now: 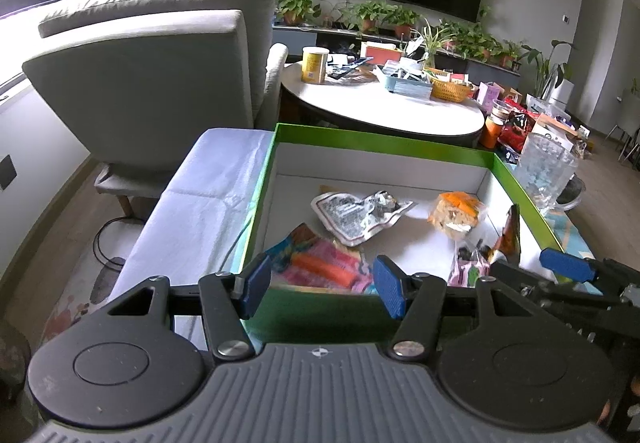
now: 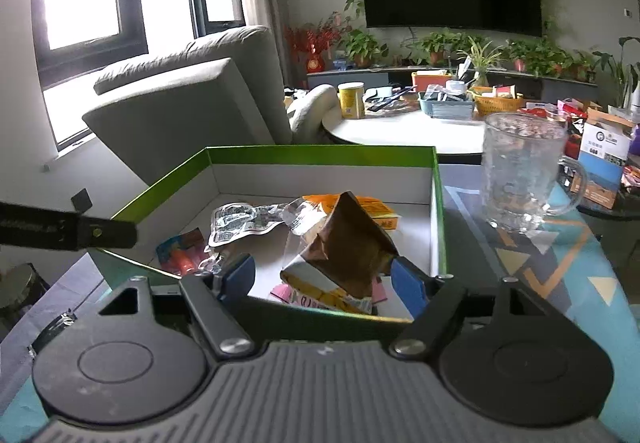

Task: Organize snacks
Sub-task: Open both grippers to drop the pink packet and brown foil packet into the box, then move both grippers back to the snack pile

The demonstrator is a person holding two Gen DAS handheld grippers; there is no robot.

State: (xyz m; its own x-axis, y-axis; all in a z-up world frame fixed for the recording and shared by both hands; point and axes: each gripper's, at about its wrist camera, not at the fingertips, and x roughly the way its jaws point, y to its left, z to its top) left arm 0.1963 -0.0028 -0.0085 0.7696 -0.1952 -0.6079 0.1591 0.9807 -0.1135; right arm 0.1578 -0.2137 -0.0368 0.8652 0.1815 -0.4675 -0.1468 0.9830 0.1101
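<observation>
A green box (image 1: 384, 143) with a white inside holds the snacks. In it lie a pink and orange packet (image 1: 328, 263), a crumpled silver packet (image 1: 352, 215) and an orange bun pack (image 1: 456, 213). A brown packet (image 1: 510, 235) stands on edge by the right wall. My left gripper (image 1: 322, 289) hangs open over the box's near wall, nothing between its pads. My right gripper (image 2: 324, 283) is open at the near right corner. The brown packet (image 2: 348, 243) shows behind the gap and the left pad is clear of it. One of its blue fingers (image 1: 568, 267) pokes in at the right.
A clear glass mug (image 2: 520, 171) stands just right of the box on the patterned cloth (image 2: 560, 275). A white cloth (image 1: 200, 203) covers the surface left of the box. Behind are a grey armchair (image 1: 160, 75) and a cluttered round table (image 1: 380, 111).
</observation>
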